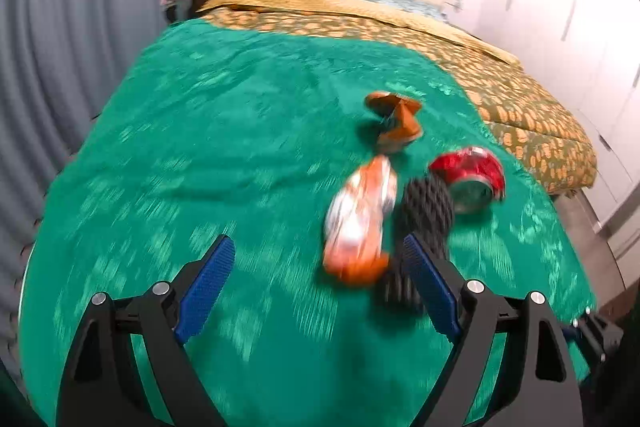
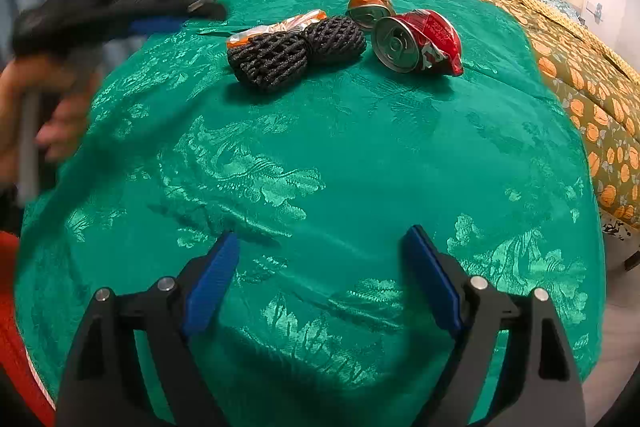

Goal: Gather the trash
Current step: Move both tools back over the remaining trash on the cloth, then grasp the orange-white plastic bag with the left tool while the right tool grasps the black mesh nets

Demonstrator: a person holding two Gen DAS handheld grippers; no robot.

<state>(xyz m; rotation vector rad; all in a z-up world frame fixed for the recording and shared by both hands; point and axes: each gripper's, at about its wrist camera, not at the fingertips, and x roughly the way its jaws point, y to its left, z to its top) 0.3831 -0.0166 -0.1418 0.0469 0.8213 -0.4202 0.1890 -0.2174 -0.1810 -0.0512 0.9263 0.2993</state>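
Trash lies clustered at the far side of the green-clothed table (image 2: 320,155), beyond both wide-open, empty grippers, left gripper (image 1: 316,259) and right gripper (image 2: 320,251): black foam nets (image 2: 294,49), orange wrapper (image 1: 358,217), then crushed red can (image 2: 418,41) and crushed orange can (image 2: 368,3).

We see our right gripper (image 2: 320,275) gaping over green cloth (image 2: 320,155); 2 crushed cans (image 2: 416,41), black netting (image 2: 296,51) well ahead.

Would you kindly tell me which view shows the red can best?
The right wrist view: the red can is sharp, its top and crushed side plain. The left wrist view shows it blurred, beside the black netting.
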